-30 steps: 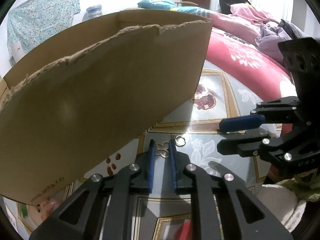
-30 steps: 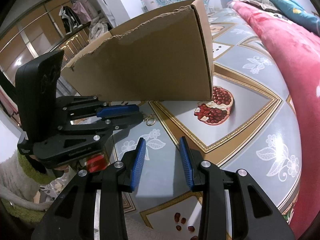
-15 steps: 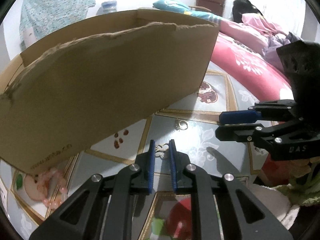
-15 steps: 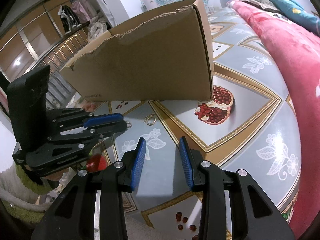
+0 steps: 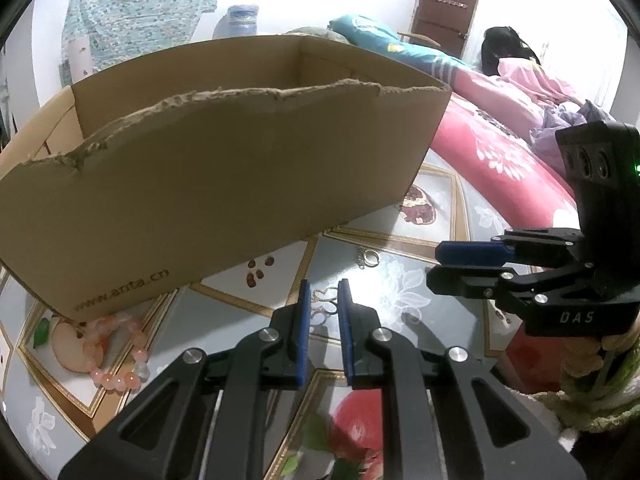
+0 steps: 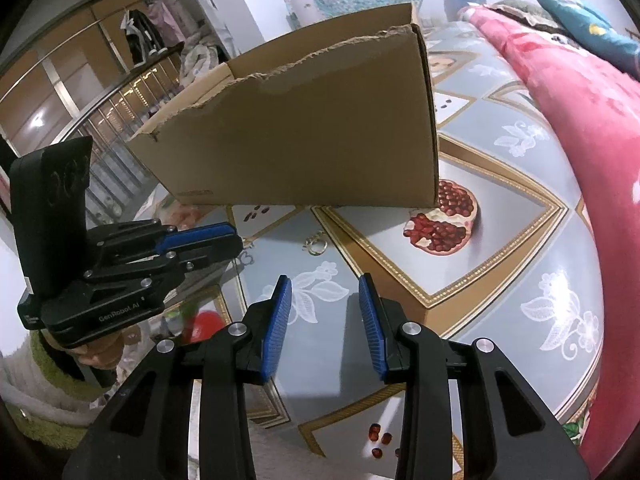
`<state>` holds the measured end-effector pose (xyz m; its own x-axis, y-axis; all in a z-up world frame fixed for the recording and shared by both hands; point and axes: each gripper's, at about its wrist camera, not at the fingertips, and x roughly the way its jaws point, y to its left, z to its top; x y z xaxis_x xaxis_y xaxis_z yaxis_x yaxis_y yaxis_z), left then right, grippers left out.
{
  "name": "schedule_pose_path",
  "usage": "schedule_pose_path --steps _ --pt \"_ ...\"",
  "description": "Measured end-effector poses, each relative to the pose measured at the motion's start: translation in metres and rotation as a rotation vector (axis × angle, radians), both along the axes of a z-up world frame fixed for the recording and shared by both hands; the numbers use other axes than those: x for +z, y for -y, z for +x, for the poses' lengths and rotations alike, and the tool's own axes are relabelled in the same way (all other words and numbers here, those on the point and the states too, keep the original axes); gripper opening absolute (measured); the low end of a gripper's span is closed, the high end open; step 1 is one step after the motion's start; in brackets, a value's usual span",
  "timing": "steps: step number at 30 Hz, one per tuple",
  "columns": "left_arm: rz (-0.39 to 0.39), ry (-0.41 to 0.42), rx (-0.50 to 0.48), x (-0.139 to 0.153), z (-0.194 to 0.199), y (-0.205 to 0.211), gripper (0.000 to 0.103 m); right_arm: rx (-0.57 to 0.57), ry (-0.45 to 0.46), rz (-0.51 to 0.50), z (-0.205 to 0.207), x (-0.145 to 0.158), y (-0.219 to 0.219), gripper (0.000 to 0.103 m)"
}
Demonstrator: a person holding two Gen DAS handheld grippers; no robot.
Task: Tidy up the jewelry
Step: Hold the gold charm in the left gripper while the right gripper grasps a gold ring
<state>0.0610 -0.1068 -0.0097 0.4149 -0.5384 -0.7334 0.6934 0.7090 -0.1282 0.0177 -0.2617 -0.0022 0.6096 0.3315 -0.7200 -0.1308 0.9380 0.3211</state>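
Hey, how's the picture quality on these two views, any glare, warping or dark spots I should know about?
Left wrist view: strong fisheye warp bows the box; black corners; the bright white wall behind looks washed out; the bracelet at the box's foot is soft. Right wrist view: same warp; the glossy tablecloth shows pale sheen; the tool casts a dark shadow on the cloth under it; the ring is small but readable.

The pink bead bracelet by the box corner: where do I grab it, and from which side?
Grab the bead bracelet on its near arc, the loop's free side, coming from above with the left tongs. It seems to lie flat on the tablecloth, and its far side sits tight against the cardboard box, leaving no room there.
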Motion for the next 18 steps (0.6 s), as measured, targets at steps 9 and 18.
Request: schedule_pose_path --steps 9,18 --pt "-0.001 -0.004 0.018 0.0000 0.0000 -0.0029 0.013 -0.001 0.006 0.002 -0.0014 0.0015 0.0009 0.034" --pt "0.003 -0.011 0.037 -0.0020 0.0027 -0.0055 0.013 -0.002 0.010 0.004 -0.0026 0.0024 0.0013 0.034"
